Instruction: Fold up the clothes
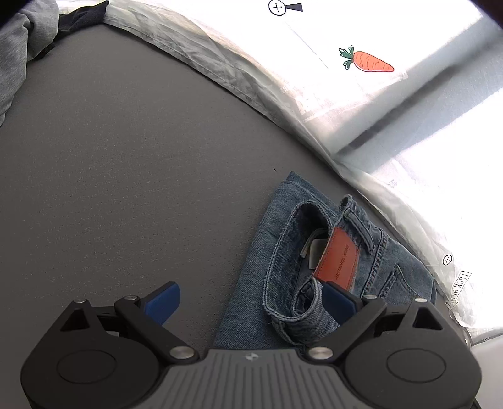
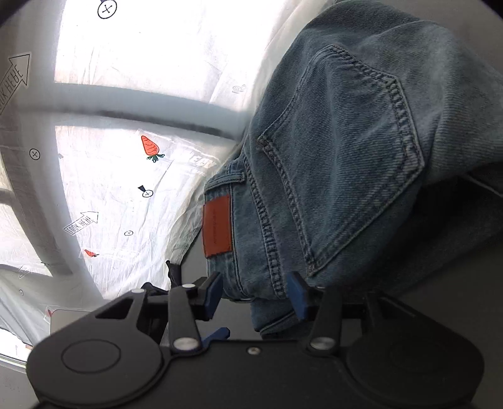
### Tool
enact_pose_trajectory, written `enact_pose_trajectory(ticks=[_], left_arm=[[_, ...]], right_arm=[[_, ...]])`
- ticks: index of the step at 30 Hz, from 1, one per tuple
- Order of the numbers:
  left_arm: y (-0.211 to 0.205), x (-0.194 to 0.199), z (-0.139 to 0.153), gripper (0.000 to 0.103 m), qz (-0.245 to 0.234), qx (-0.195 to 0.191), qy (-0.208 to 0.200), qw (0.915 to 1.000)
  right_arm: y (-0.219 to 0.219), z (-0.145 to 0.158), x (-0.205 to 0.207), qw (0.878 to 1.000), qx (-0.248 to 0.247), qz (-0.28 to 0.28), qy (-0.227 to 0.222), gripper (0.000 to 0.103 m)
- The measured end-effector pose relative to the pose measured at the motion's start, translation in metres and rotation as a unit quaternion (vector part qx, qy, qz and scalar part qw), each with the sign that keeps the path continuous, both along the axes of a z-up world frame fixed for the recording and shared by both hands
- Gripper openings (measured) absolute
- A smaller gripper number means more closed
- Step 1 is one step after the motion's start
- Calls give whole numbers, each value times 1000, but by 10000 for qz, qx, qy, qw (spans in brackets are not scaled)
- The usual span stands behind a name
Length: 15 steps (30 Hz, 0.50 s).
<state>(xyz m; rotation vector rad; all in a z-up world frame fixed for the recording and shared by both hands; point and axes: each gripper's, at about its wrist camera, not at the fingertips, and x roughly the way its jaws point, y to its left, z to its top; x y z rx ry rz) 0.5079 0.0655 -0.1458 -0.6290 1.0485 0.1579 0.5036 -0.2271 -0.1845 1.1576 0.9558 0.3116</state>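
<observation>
Folded blue jeans point(image 1: 283, 239) with an orange leather patch point(image 1: 338, 258) lie on the grey table point(image 1: 141, 157), near its right edge. My left gripper point(image 1: 251, 300) is open just short of the waistband. Its right fingertip point(image 1: 339, 303) touches the waistband loop and its left fingertip point(image 1: 163, 300) is over bare table. In the right wrist view the jeans point(image 2: 345, 141) fill the right side, back pocket up and patch point(image 2: 217, 226) to the left. My right gripper point(image 2: 255, 295) is shut on the waistband, with denim filling the gap between its blue pads.
A white sheet point(image 1: 361, 34) printed with carrots and arrows hangs past the table's far edge. A grey garment point(image 1: 19, 53) and a dark one point(image 1: 81, 17) lie at the table's far left corner. A white box edge point(image 2: 63, 317) shows at lower left.
</observation>
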Motion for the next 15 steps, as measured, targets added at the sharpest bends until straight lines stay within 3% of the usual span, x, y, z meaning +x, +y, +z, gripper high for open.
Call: enact_pose_trajectory(ticks=[3, 6, 10, 12, 13, 15], left_arm=[[-10, -2, 6, 97, -162, 73, -143, 9997], [-23, -2, 11, 97, -376, 216, -266, 9987], [-49, 3, 13, 97, -806, 973, -380, 9913], [-60, 7, 11, 97, -1035, 1356, -453, 9843], [-64, 10, 10, 97, -1149, 1522, -494, 9804], [-71, 17, 4, 97, -1348, 1759, -560, 9735]], right_arm=[[-12, 2, -4, 9997, 0, -232, -5, 39], [-29, 2, -2, 9985, -269, -461, 141, 38], [-45, 7, -15, 9967, -170, -787, 113, 39], [-65, 17, -7, 9951, -495, -852, -40, 40], [-67, 2, 5, 9934, -726, -876, -132, 41], [-95, 10, -6, 9861, -1330, -943, -335, 51]])
